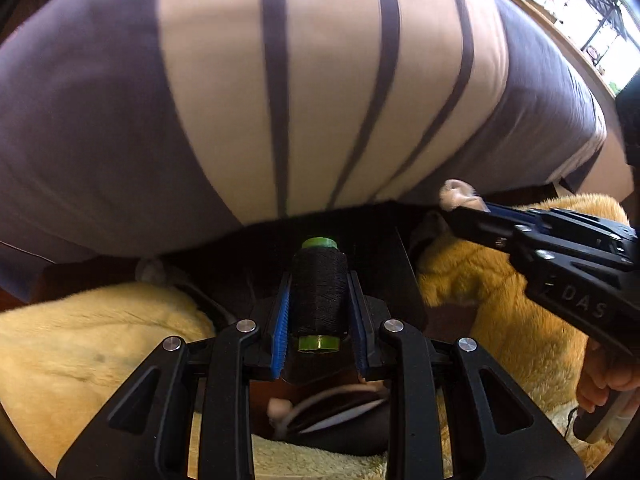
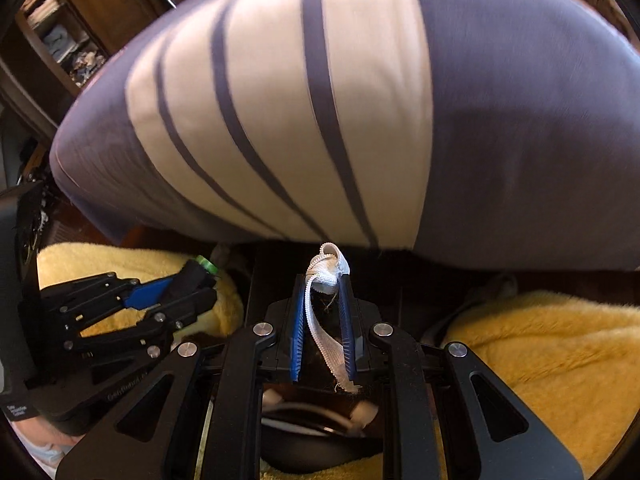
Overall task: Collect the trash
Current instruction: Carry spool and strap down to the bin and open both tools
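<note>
My left gripper (image 1: 319,280) is shut on a black thread spool (image 1: 319,294) with a green core, held lengthwise between the blue pads. It also shows in the right wrist view (image 2: 196,276), at the left. My right gripper (image 2: 324,280) is shut on a white zipper strip (image 2: 326,320) that loops over the fingertips and hangs back between the pads. In the left wrist view the right gripper (image 1: 464,206) comes in from the right with the white zipper strip (image 1: 456,194) at its tip. Both are held low beside a bed.
A bed with a grey and white striped cover (image 1: 280,100) fills the upper view, also in the right wrist view (image 2: 320,112). Yellow fluffy rugs (image 1: 100,340) (image 2: 540,356) lie on the dark floor. A dark shelf unit (image 2: 60,32) stands at the far left.
</note>
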